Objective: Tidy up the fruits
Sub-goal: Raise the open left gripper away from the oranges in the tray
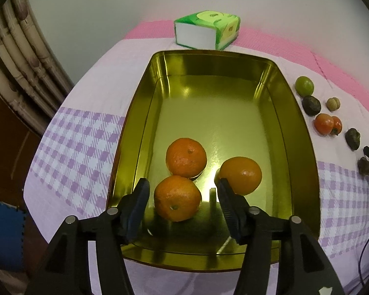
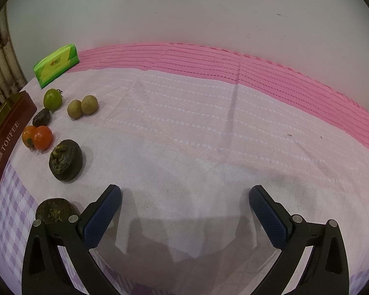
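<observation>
Left gripper (image 1: 183,188) hangs over the near end of the gold tin (image 1: 300,127), jaws partly apart. The nearest orange (image 1: 177,198) sits between the pads (image 1: 140,196) with a gap on both sides, so no grip on it. It rests on the tin floor.

Two more oranges are in the tin: the second orange (image 1: 186,156) just behind the nearest one and touching it, the third orange (image 1: 241,175) at the tin's right wall side, right behind the right pad.

Outside the tin, along its right wall on the checked cloth (image 2: 184,127): green fruit (image 2: 52,99) at the far end, then a dark wrinkled fruit (image 2: 41,121), a pair of small tomatoes (image 2: 38,137), a larger dark round fruit (image 2: 66,159), and a brown round fruit (image 2: 54,212) nearest the camera. Two tan longans (image 2: 83,107) sit a bit further out from the tin.

Green tissue pack (image 1: 206,30) lies just past the tin's far end.

Right gripper (image 2: 185,207) is wide open, nothing between the jaws, over bare cloth out from the tin, brown fruit just beside its left finger.
</observation>
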Demonstrator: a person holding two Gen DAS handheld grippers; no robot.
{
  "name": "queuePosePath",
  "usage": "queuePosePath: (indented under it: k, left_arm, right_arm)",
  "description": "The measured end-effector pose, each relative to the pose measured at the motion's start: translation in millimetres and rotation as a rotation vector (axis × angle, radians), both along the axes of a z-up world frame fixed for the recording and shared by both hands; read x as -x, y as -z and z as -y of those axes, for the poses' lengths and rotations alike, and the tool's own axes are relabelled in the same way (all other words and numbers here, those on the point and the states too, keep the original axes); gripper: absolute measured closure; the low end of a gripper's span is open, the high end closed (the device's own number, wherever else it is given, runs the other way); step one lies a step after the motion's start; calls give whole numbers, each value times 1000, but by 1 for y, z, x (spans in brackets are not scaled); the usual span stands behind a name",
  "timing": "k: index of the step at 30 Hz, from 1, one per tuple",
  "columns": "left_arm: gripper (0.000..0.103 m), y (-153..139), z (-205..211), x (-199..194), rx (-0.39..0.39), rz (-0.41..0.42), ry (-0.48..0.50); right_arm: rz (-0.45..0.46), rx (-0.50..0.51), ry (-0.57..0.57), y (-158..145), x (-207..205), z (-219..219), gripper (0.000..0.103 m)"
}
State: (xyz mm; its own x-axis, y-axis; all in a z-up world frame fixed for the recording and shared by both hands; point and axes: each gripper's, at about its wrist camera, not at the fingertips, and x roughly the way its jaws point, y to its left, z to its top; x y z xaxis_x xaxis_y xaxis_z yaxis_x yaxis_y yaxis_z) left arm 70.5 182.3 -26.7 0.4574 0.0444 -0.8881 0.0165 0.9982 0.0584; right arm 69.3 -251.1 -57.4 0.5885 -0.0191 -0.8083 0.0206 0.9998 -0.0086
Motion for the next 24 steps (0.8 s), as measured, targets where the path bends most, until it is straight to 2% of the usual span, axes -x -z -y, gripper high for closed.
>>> queuePosePath:
  k: [5,8,13,16,18,20,24]
  left_arm:
    - [33,-16,-1,5,21,56,-2]
    - [26,-24,-3,8,8,91,-10]
    - [24,-31,-6,10,17,108,-19]
    - [23,-34,-7,10,15,118,-21]
    - [22,-34,-7,10,14,121,-23]
    - [18,-34,-8,10,15,120,-29]
    - [16,-35,-9,10,13,120,-37]
  right_arm:
    - [-21,2,35,0,-4,-2,0]
    - [-24,4,59,0,-3,-3,0]
    - [-37,3,113,0,3,-2,1]
    - [-31,10,124,-2,9,-3,7]
    - [-33,0,110,-6,13,-5,11]
    - [-29,-15,95,-12,19,-8,11]
    - [11,-36,45,-29,34,-22,11]
